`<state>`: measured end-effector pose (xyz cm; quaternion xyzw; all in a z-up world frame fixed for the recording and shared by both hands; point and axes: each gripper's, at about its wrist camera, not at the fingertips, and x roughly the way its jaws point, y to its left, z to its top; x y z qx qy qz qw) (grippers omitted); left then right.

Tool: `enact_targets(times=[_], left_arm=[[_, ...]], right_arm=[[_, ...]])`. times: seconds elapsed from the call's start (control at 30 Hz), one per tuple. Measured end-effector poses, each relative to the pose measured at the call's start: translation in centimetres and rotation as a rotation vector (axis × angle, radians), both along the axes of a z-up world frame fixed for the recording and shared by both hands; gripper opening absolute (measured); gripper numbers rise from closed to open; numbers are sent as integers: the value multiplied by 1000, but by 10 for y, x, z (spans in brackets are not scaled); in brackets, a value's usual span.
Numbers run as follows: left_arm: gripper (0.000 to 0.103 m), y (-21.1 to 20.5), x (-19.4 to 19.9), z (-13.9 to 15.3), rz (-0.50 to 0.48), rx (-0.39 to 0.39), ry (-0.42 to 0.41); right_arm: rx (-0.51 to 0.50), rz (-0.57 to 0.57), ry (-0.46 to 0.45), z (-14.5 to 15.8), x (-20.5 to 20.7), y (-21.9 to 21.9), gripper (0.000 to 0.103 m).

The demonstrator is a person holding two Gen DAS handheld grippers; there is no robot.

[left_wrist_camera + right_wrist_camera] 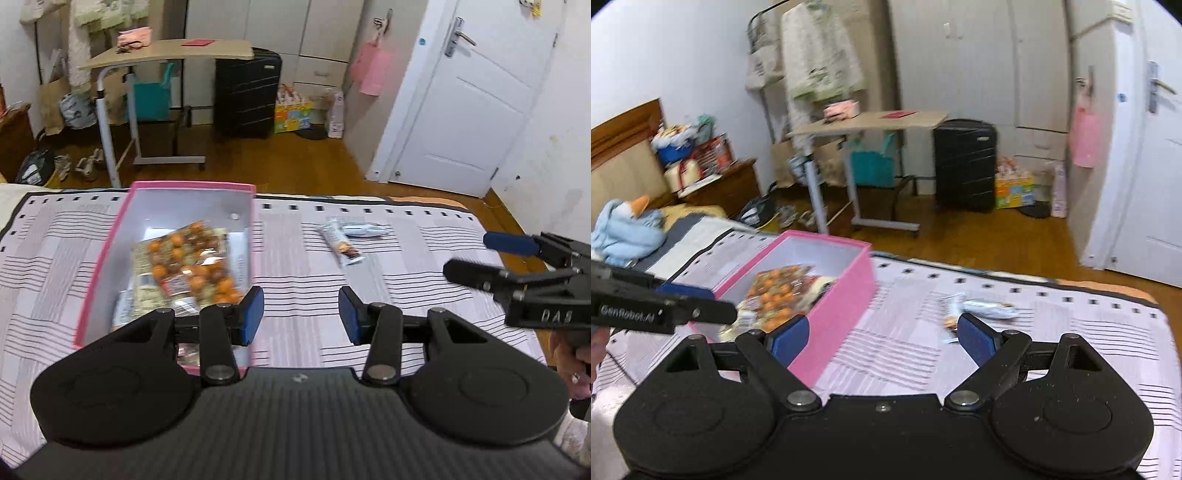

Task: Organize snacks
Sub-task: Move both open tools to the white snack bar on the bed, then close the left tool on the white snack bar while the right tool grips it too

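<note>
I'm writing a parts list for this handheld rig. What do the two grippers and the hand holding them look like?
Both grippers are matte black plastic: two round side lobes, linkage arms with silver pivot pins, and blue pads on the fingers. The left gripper shows "GenRobot.AI" in pale lettering on its side in the right wrist view. The right gripper shows embossed "DAS" in the left wrist view. The right hand wears a ring. No cables visible.

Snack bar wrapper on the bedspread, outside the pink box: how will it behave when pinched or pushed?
The snack bar wrapper looks thin and glossy, so probably light and a bit slippery. It lies flat on the soft bedspread, so a push likely slides it rather than rolls it. A second small packet lies against it and may shift too.
</note>
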<state>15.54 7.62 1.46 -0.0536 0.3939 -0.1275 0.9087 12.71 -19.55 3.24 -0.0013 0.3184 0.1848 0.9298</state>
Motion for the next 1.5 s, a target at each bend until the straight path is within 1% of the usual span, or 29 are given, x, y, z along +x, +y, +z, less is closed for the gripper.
enact_targets(times=[0.07,0.1,0.17,0.27,0.37,0.43,0.5,0.53,0.67,0.77,0.87,0.93,1.03,1.07,1.2,1.27,1.37,1.43,1.5], left_arm=[[44,-15,8,-2,1,-7,6],[44,-24,15,-5,1,-9,11],[44,-39,28,-11,-3,-12,22],[44,-63,54,-24,2,-24,47],[44,-81,81,-39,8,-48,67],[44,-92,100,-52,17,-64,78],[44,-100,117,-66,23,-81,83],[44,-104,125,-73,33,-89,85],[44,-118,154,-103,61,-90,78],[44,-128,176,-126,90,-82,83],[44,-137,205,-145,127,-90,120],[44,-143,219,-155,141,-100,120],[44,-151,229,-176,138,-72,118],[44,-151,231,-182,135,-69,122],[44,-144,237,-201,144,-91,111],[44,-143,241,-208,125,-96,122],[44,-137,244,-215,116,-138,135],[44,-138,245,-215,93,-146,139],[42,-140,246,-216,83,-136,155]], right_arm=[[15,-15,-16,1,8,-14,90],[14,-23,-7,1,14,-19,89],[26,-34,17,0,31,-30,84],[67,-43,62,-8,57,-41,84],[57,-43,93,-22,83,-45,83],[62,-52,117,-35,101,-48,83],[89,-48,129,-50,120,-55,81],[97,-47,128,-59,129,-58,78],[96,-39,103,-96,155,-73,71],[129,-47,118,-125,175,-88,70],[139,-47,110,-153,195,-98,70],[117,-55,115,-169,211,-98,70],[102,-99,79,-186,227,-98,70],[105,-110,80,-190,231,-98,71],[187,-84,118,-205,246,-103,71],[204,-66,106,-209,251,-105,71],[219,-33,95,-216,255,-108,71],[261,4,129,-221,258,-111,71],[281,39,181,-226,260,-111,72]])
